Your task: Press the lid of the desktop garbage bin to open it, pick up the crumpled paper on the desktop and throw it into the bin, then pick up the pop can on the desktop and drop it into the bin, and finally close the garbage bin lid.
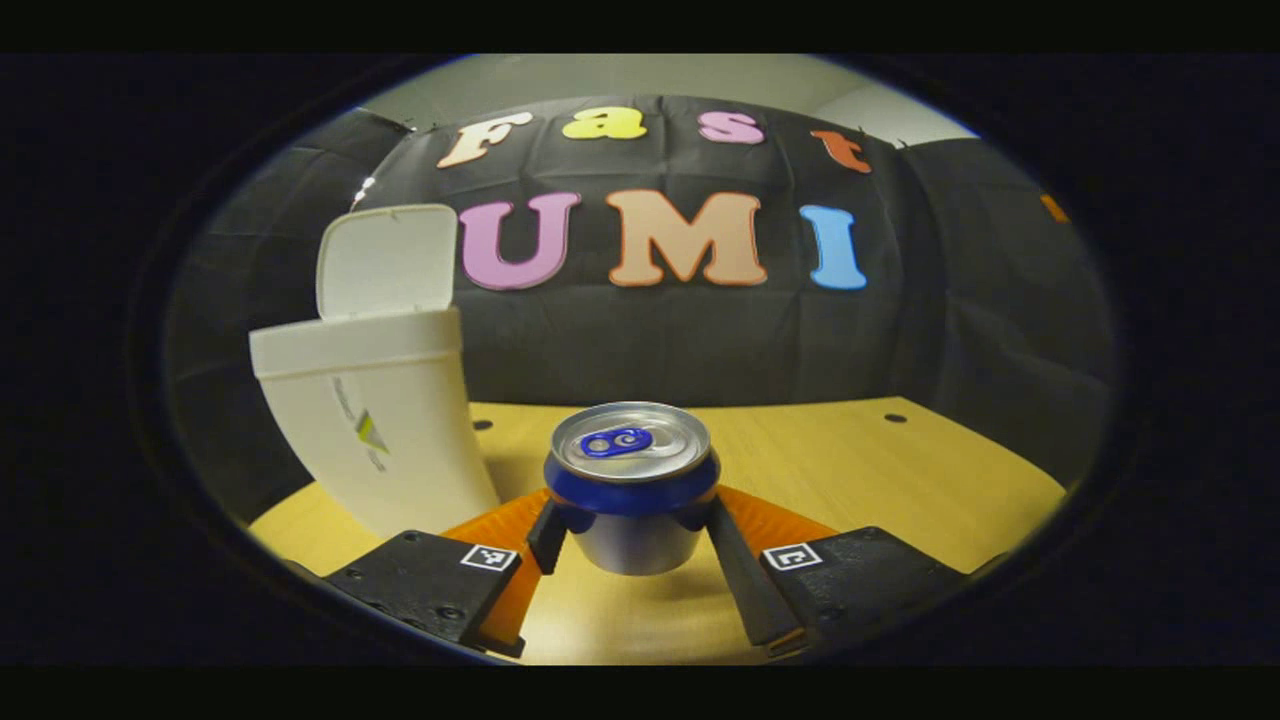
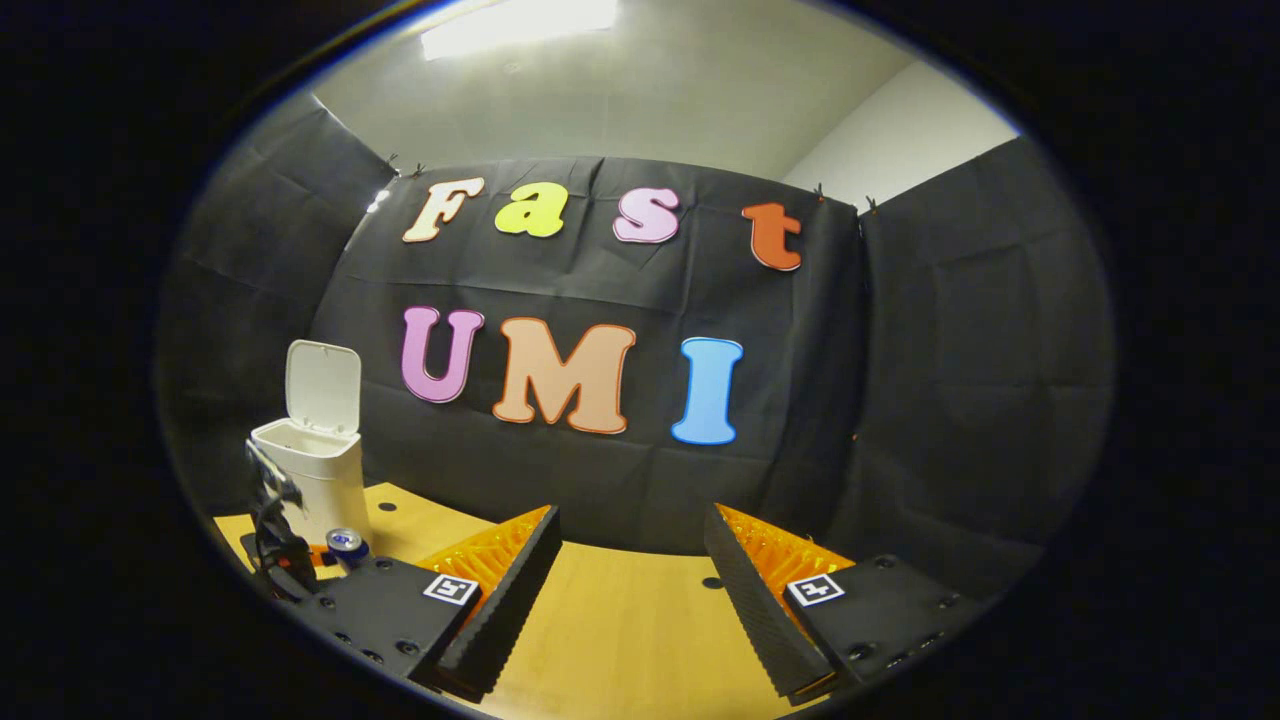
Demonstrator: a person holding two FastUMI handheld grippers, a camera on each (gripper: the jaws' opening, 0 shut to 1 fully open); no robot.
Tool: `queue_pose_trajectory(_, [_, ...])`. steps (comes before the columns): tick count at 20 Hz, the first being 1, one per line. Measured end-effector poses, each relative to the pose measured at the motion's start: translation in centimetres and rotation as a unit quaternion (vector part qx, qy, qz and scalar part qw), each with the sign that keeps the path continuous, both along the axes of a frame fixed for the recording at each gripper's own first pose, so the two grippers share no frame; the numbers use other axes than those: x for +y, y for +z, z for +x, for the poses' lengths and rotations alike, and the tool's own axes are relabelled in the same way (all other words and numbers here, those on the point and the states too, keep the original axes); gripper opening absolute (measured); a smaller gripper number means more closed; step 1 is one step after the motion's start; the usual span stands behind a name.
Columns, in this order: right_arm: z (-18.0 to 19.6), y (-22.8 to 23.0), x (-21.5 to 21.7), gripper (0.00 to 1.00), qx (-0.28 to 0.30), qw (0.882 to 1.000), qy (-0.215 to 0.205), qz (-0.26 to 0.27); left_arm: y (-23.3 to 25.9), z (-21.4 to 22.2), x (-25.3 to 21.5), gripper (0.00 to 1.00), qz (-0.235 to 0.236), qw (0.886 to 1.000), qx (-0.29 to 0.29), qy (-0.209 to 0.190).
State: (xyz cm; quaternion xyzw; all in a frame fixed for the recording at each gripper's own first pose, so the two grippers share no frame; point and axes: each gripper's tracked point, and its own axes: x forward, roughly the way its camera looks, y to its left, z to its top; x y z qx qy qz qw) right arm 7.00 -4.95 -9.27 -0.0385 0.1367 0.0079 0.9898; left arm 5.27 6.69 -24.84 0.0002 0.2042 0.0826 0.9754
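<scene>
A blue and silver pop can stands upright between the fingers of my left gripper, whose two fingers press on its sides just below the blue band. To its left stands the white garbage bin, its lid tipped up and open. In the right gripper view the same bin with its raised lid shows far off at the left, with the can and the left gripper in front of it. My right gripper is open over the table with nothing between its fingers.
The wooden table stretches to the right of the can, with small dark holes in its top. Black cloth walls close the booth behind and on both sides. The bin stands near the table's left edge.
</scene>
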Motion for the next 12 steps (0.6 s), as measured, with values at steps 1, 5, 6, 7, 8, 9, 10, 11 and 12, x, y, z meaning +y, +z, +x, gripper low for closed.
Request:
queue_pose_trajectory(1, [0.0, -0.5, 1.3, 0.96, 0.007, 1.000, 0.008, 0.013, 2.4, 0.7, 1.8, 0.74, 0.005, 1.000, -0.013, 0.007])
queue_pose_trajectory(5, [0.2, -2.1, 5.3, 0.96, 0.020, 0.998, 0.023, 0.049, 10.7, 4.0, 10.6, 0.72, 0.038, 0.995, -0.069, 0.054])
queue_pose_trajectory(6, [0.1, -2.5, 5.8, 0.96, 0.025, 0.998, 0.022, 0.055, 12.1, 4.9, 13.1, 0.73, 0.049, 0.994, -0.077, 0.067])
queue_pose_trajectory(7, [0.2, -3.0, 6.2, 0.96, 0.030, 0.998, 0.020, 0.059, 12.9, 5.6, 15.4, 0.73, 0.062, 0.991, -0.083, 0.083])
queue_pose_trajectory(8, [0.1, -3.5, 6.5, 0.96, 0.036, 0.997, 0.014, 0.064, 13.5, 6.4, 17.8, 0.73, 0.070, 0.989, -0.086, 0.099])
queue_pose_trajectory(9, [0.1, -3.9, 6.7, 0.96, 0.041, 0.997, 0.008, 0.069, 13.4, 7.1, 19.9, 0.73, 0.075, 0.987, -0.084, 0.111])
queue_pose_trajectory(10, [0.0, -4.2, 6.8, 0.96, 0.046, 0.996, 0.001, 0.072, 12.6, 7.6, 21.9, 0.73, 0.077, 0.987, -0.074, 0.124])
queue_pose_trajectory(11, [0.0, -4.5, 6.8, 0.96, 0.052, 0.996, -0.004, 0.074, 11.5, 7.9, 23.4, 0.74, 0.076, 0.987, -0.057, 0.133])
queue_pose_trajectory(12, [-0.1, -4.8, 6.9, 0.96, 0.057, 0.996, -0.008, 0.073, 10.3, 7.8, 24.8, 0.73, 0.074, 0.986, -0.045, 0.145])
